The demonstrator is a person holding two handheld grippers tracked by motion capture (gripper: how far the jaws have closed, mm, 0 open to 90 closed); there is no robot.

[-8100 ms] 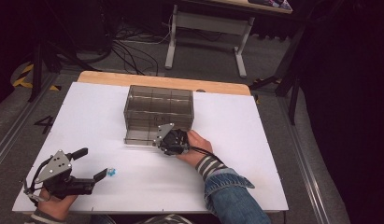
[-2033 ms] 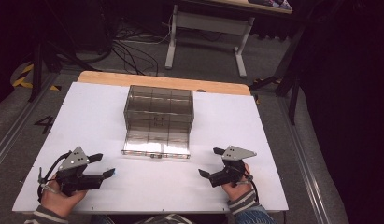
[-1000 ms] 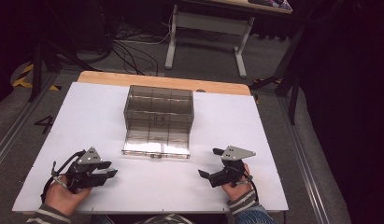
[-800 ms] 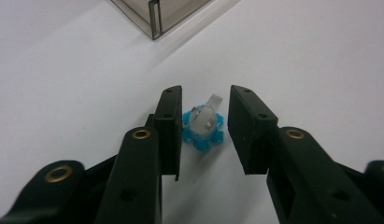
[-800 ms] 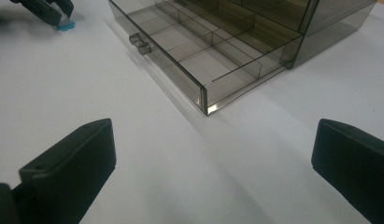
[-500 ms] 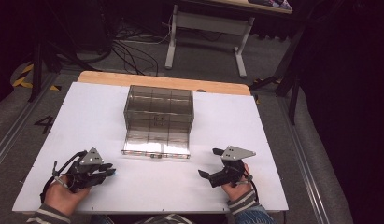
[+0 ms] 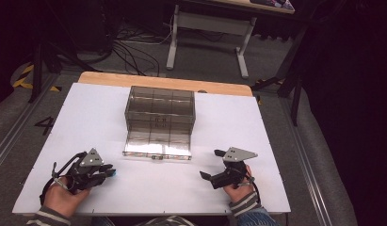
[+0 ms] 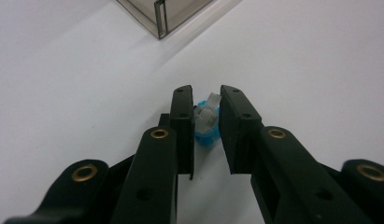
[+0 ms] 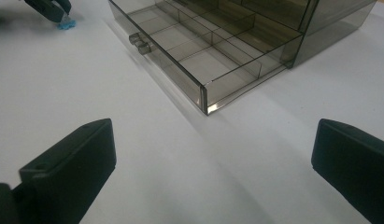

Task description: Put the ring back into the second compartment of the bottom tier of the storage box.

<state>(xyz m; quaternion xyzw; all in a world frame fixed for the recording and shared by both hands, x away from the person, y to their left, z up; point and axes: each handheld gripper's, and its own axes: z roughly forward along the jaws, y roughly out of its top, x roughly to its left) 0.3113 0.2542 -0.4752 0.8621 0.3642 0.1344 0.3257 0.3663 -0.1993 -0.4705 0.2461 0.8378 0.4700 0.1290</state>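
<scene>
Blue clip (image 8: 207, 122) lies near the table's (image 7: 238, 117) front left corner, its long axis too small to judge. Left gripper (image 7: 109, 173) has just been closing and pinches it. Right gripper (image 7: 211, 165) stands wide open, empty. Between them the box's drawer (image 7: 157, 144) is pulled out.

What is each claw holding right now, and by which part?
The left claw, whose jaws have just been closing, grips the small blue and grey piece by its two sides as it sits on the table. The right claw is open and holds nothing.
</scene>
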